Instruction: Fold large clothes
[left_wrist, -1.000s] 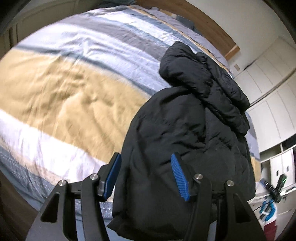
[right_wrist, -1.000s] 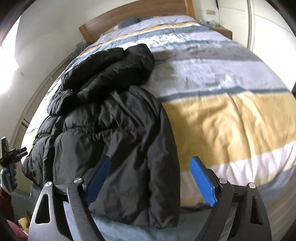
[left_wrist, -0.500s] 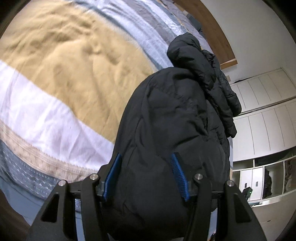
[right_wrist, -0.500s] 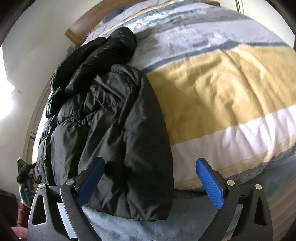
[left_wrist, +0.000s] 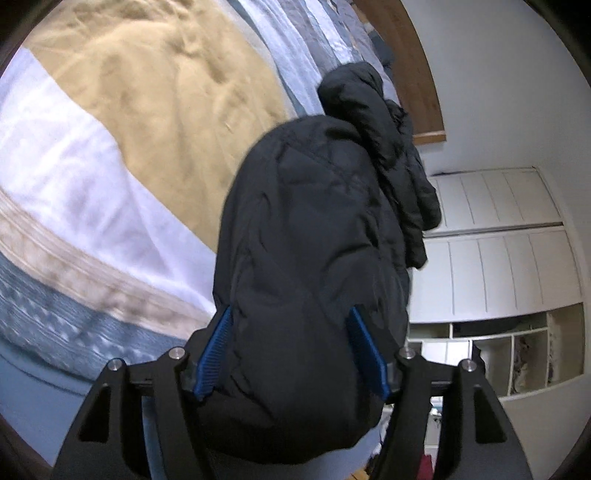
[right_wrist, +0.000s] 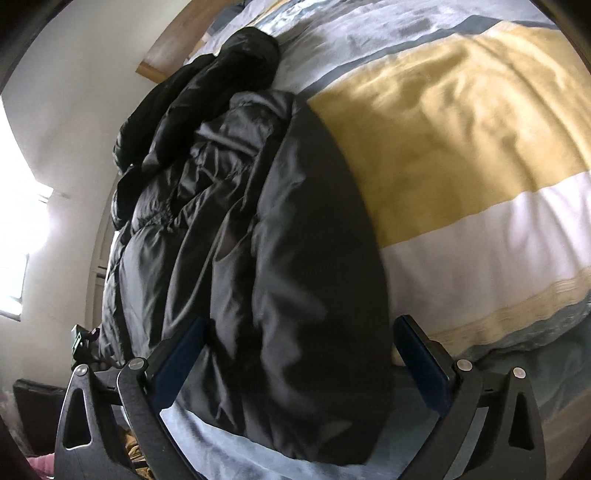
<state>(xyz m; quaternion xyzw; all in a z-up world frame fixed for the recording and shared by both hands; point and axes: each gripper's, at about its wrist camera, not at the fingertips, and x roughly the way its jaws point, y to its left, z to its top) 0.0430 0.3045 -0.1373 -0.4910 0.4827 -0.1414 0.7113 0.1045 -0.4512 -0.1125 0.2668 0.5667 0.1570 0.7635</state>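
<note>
One black puffer jacket (left_wrist: 314, 258) lies on one bed (left_wrist: 110, 184), along the side nearest the cupboards, bottom hem at the foot end and partly over the edge. Hood end (left_wrist: 354, 92) points toward the wooden headboard (left_wrist: 417, 74). In the right wrist view the same jacket (right_wrist: 258, 258) fills the left-centre, one sleeve bunched along the far side toward the wall.

Bedding: one striped cover, bands of mustard, white, grey-blue, plus a patterned border near the foot. Cover (right_wrist: 461, 147) wrinkled, otherwise flat.

Left tool (left_wrist: 291, 354): two blue pads, one each side of the hem bulge. Jaws have just been opening; jacket fabric sits between them and bulges up past both pads. Pads look in contact w/ the fabric at both sides, but no clear pinch or crease is visible; reads as spread around the hem, not clamped.

Right tool (right_wrist: 299, 373): two blue pads, spread very wide. Jaws have just been opening. Hem corner of the jacket lies between them; the left pad is against the fabric edge, the right pad stands clear w/ a gap to the jacket. No grip.

Background, left wrist view: one run of white cupboard doors (left_wrist: 498, 221) w/ open cubbies below; contents too small to tell. Right wrist view: bright window at far left, blown out.
</note>
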